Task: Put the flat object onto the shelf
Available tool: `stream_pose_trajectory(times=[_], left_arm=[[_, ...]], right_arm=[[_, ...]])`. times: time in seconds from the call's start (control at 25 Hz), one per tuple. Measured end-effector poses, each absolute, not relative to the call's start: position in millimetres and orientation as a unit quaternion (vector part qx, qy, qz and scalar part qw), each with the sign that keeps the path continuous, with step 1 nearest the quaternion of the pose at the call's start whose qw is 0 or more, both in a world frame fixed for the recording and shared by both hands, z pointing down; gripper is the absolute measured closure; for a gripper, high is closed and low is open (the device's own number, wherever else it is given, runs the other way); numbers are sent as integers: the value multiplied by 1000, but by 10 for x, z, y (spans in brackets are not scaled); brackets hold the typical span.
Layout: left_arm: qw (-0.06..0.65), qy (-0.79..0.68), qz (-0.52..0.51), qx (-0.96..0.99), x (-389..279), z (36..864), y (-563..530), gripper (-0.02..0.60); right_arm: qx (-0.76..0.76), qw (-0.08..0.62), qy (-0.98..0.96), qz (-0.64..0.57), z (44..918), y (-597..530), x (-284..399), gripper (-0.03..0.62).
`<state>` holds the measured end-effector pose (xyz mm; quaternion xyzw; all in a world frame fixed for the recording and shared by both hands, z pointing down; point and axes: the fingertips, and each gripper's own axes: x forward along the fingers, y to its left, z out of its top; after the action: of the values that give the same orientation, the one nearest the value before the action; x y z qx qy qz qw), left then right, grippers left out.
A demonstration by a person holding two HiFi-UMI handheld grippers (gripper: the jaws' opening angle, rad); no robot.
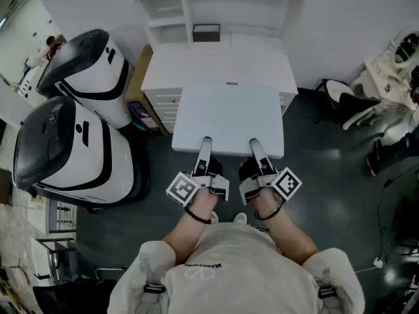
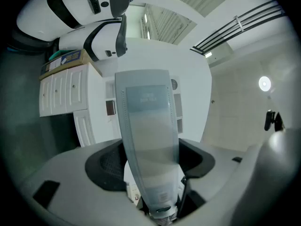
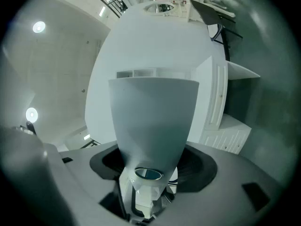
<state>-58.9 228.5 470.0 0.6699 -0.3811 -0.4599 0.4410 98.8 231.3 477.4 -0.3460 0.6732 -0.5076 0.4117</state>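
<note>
The flat object is a large white board (image 1: 229, 118), held level above the dark floor just in front of a white cabinet (image 1: 216, 64). My left gripper (image 1: 205, 150) and right gripper (image 1: 256, 152) both clamp its near edge, side by side, each with one finger lying on top of the board. In the left gripper view a grey finger (image 2: 148, 140) runs up along the white board (image 2: 197, 107). The right gripper view has a pale finger (image 3: 153, 121) against the board (image 3: 141, 41). White shelves (image 1: 216, 5) rise behind the cabinet.
A dark box (image 1: 206, 33) sits on the lowest shelf. Two big white and black machines (image 1: 72, 149) (image 1: 85, 70) stand at the left, close to the cabinet's drawers (image 1: 160, 103). Chairs and clutter (image 1: 353, 103) fill the right side.
</note>
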Motion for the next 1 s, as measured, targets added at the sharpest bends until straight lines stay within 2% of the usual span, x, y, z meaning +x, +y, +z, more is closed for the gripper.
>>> stream_pose_trajectory(times=[0.68,1.0], left_arm=[[451,-367,-461,671,-682,4722,2227,267],[457,-364,-457,671,-1042,4790,2018,267]], right_arm=[[-355,414,676,-496,4764,2268,891,286],[-362,421,666,-499,4822,2112,522,286]])
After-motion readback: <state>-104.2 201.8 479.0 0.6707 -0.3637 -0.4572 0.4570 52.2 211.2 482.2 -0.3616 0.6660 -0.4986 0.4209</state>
